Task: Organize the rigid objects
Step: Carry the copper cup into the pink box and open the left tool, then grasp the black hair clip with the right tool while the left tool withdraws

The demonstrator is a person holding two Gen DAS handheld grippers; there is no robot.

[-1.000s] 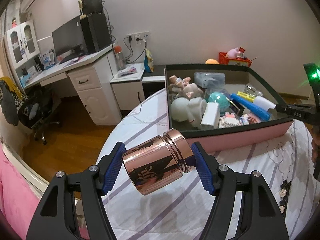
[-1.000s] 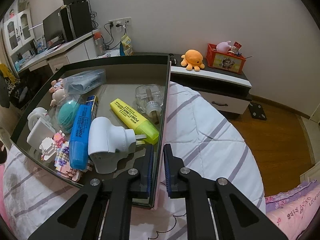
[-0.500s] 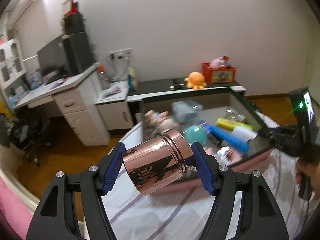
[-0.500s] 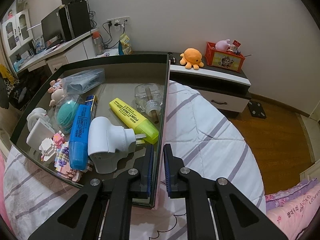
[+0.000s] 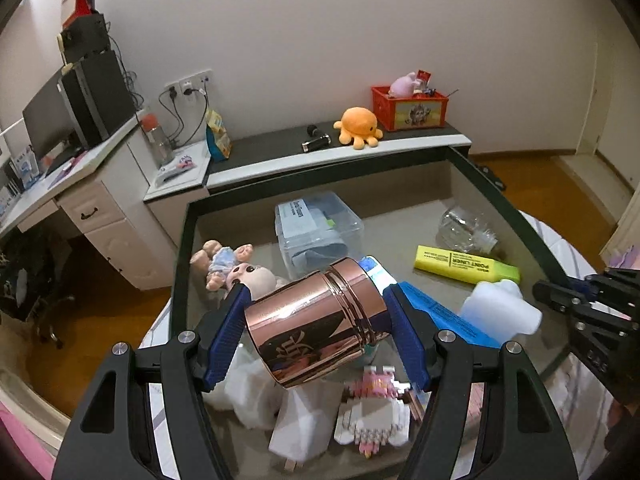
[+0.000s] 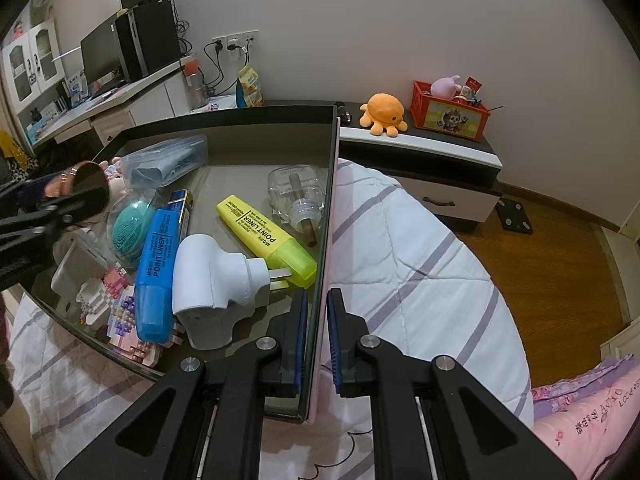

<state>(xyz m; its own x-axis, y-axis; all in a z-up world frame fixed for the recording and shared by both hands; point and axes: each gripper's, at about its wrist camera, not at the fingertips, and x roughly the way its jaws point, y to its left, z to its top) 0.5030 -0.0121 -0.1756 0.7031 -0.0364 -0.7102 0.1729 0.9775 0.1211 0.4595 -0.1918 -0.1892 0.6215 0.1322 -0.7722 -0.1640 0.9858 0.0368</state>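
While clamped in left gripper (image 5: pixel 316 330); canister (image 5: pixel 314 326) rose-gold, mirror-shiny, tilted

- Two chunky highlighter markers: one yellow (image 6: pixel 264 240), one blue (image 6: pixel 154 272), left of the right tongs.
- One shiny copper-coloured metal canister (image 5: pixel 316 320), between the left tongs' pads.
- One white plastic plug adapter (image 6: pixel 216 280).
- One clear glass bottle (image 6: pixel 298 196).

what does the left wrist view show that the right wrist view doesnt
Only the left wrist view: the copper tin's shiny side and printed mark, clamped in the left tongs, and the doll's face.

Only the right wrist view: the right tongs shut on the box wall, the teal brush, the striped bedding.

Both: yellow highlighter, white plug, blue highlighter, orange octopus.
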